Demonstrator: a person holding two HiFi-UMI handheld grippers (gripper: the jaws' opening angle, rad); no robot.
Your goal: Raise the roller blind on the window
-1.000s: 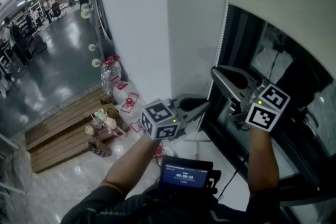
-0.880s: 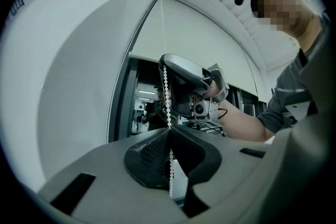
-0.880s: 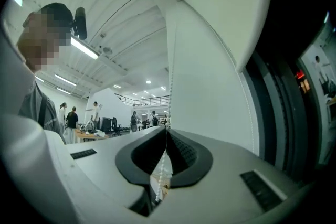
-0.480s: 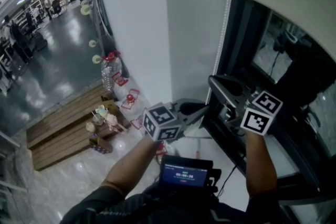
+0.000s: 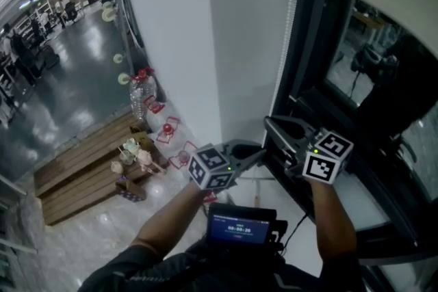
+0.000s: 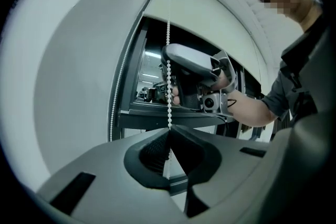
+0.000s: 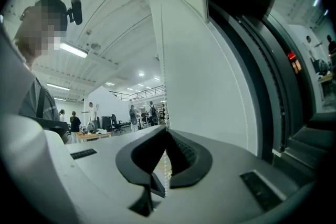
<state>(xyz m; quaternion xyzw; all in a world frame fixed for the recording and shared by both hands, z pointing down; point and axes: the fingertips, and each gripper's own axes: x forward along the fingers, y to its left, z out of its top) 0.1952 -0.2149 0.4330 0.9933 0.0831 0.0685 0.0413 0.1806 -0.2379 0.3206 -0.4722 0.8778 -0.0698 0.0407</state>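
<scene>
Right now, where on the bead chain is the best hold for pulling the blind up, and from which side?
Take the free vertical strand of the bead chain, approaching level from either side with the jaws across it. It hangs thin and straight, and the beads should resist slipping. The left gripper and right gripper are shut on it this way.
</scene>
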